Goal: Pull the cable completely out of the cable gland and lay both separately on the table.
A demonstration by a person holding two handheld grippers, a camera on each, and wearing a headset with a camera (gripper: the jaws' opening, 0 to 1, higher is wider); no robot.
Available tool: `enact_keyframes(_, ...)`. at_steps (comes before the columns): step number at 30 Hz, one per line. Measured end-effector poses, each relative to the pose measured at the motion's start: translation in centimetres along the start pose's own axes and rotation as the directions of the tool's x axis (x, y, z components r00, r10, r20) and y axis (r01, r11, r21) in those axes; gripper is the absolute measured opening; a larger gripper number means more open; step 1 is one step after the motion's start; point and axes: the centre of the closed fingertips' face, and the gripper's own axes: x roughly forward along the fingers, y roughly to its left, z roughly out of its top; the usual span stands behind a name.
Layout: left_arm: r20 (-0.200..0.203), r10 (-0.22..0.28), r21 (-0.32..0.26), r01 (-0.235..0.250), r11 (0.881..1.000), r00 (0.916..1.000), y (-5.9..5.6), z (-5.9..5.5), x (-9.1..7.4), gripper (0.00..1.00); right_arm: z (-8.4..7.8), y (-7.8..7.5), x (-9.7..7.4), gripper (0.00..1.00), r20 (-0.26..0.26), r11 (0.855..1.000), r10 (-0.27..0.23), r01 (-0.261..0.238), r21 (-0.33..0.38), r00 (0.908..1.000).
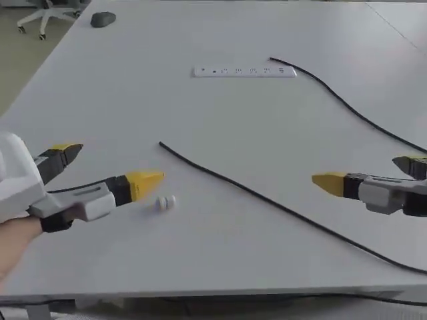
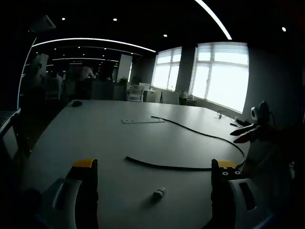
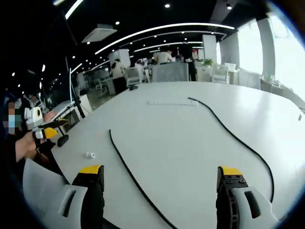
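Two grippers: the left gripper (image 1: 115, 165) and the right gripper (image 1: 360, 172) both hover low over the table (image 1: 200, 113). The jaws of each stand wide apart, with nothing between them.
Cable gland: the small white cable gland (image 1: 163, 203) lies on the table just beside the lower tip of the left gripper, not touching it. No cable passes through it.
Cable: the black cable (image 1: 267, 200) lies free in a long line across the table. Its near end is apart from the gland, and the line passes under the right gripper. The left gripper view shows it curving round and running back toward the power strip (image 1: 245, 71).
Why so: the two parts lie separately and both grippers are empty, so the task looks done or very close to done.
Around: the white power strip lies far up the table, a dark computer mouse (image 1: 103, 19) near the far corner, and an office chair (image 1: 47, 13) beyond the edge.
In the way: nothing stands between the grippers and the parts. The gland is small and may roll if a jaw tip brushes it.
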Motion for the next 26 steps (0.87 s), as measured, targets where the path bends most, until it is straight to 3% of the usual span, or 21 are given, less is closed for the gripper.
enact_keyframes(2, -0.018, 0.015, -0.022, -0.015, 1.000, 0.9997, 0.2, 0.0, -0.4, 0.99, 0.0, -0.2, -0.8, 1.00, 0.009, 1.000, -0.005, 0.005, 0.010, 0.9999)
enact_keyframes(10, -0.024, 0.054, -0.008, -0.054, 0.999, 0.9983, -0.2, 0.6, -1.4, 0.99, 1.0, 0.2, -3.2, 1.00, 0.060, 1.000, -0.025, 0.024, 0.019, 0.9978)
enact_keyframes(15, -0.036, 0.065, 0.048, -0.064, 0.997, 0.9972, -0.6, 0.6, -1.6, 0.99, 1.6, 0.9, -3.1, 1.00, 0.080, 1.000, -0.016, 0.015, 0.014, 0.9967)
enact_keyframes(26, -0.077, 0.061, 0.042, -0.058, 0.997, 0.9952, -0.7, -0.5, -1.9, 0.99, 0.6, 1.3, -2.6, 1.00, 0.036, 1.000, 0.008, -0.008, -0.007, 0.9993)
